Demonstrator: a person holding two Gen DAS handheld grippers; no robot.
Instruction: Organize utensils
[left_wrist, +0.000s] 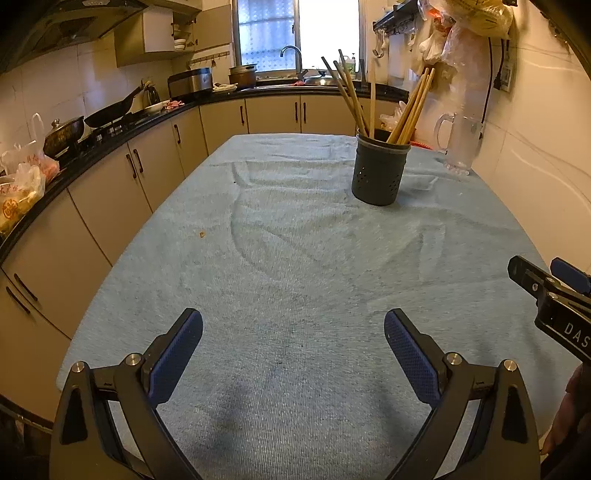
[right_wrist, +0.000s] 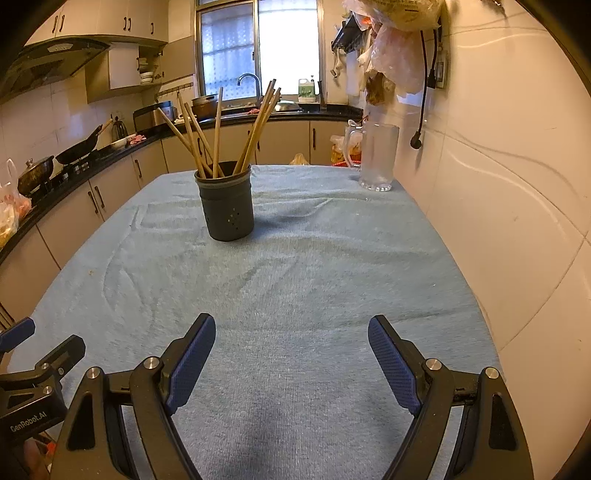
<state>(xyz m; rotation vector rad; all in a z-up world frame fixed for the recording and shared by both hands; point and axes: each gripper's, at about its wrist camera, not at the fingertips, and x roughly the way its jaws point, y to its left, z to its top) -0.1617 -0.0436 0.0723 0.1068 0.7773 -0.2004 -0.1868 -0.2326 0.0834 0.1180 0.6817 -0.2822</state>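
Observation:
A dark grey perforated utensil holder (left_wrist: 379, 170) (right_wrist: 226, 206) stands upright on the far part of a table covered with a light blue towel (left_wrist: 295, 258) (right_wrist: 314, 266). Several wooden chopsticks (left_wrist: 410, 107) (right_wrist: 218, 133) stick out of it, fanned to both sides. My left gripper (left_wrist: 293, 325) is open above the near end of the towel, nothing between its blue pads. My right gripper (right_wrist: 291, 330) is open too, also empty, and its tip (left_wrist: 546, 284) shows at the right edge of the left wrist view. Both are well short of the holder.
A clear glass mug (left_wrist: 458, 142) (right_wrist: 378, 157) stands at the table's far right corner by the tiled wall (right_wrist: 498, 184). A black counter (left_wrist: 110, 140) with pans and bags runs along the left. A sink and window lie beyond the table.

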